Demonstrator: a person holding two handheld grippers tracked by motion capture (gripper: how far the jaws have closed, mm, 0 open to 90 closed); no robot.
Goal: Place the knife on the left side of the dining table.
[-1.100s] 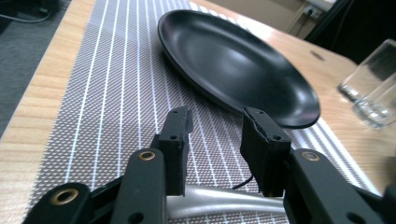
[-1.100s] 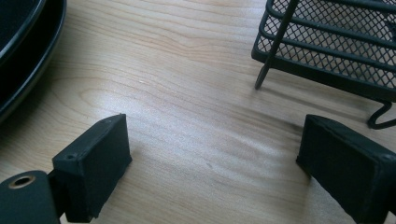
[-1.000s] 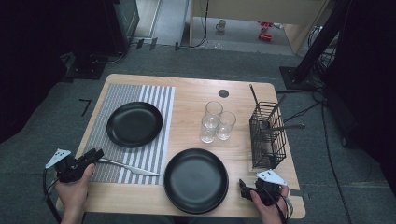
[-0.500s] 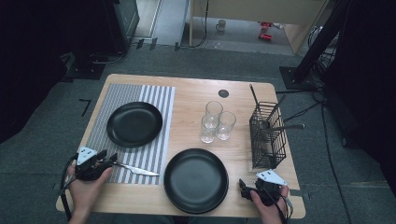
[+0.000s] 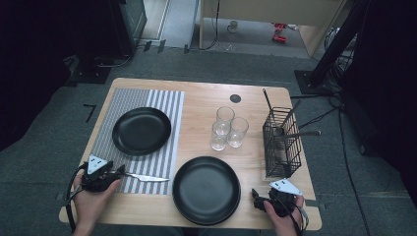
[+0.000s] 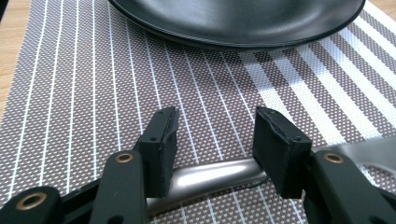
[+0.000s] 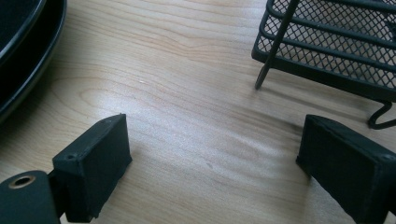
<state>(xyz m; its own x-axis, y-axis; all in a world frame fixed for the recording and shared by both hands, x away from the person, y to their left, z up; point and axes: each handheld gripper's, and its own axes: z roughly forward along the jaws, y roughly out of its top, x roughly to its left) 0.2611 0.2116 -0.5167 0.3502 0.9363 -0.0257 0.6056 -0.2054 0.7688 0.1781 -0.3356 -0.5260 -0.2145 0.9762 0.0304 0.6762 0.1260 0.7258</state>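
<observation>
At the table's (image 5: 201,105) near-left corner, the left gripper (image 5: 119,173) lies low over the near edge of the striped placemat (image 5: 162,105), held in the person's left hand (image 5: 91,196). Its jaws have just been opening and now stand apart, with the handle of a metal knife (image 5: 147,178) lying between them; in the left gripper view the knife handle (image 6: 210,175) runs across behind the two pads, resting flat on the placemat (image 6: 70,93), and the pads do not press on it. The knife points right along the mat's near edge, its tip just short of the mat's right border. Just beyond it, in the middle of the mat, sits a black plate (image 5: 141,130).

Further right, close to the table's near edge at its middle, lies a second black plate (image 5: 206,189) on bare wood. Behind it, toward the table's centre, three clear glasses (image 5: 227,128) stand clustered, touching or nearly so.

By the right edge stands a black wire-mesh caddy (image 5: 281,142) with utensils sticking up from it. At the near-right corner the right gripper (image 5: 255,196) rests in the person's right hand (image 5: 285,221), its jaws spread wide over bare wood (image 7: 187,93) with nothing between them.
</observation>
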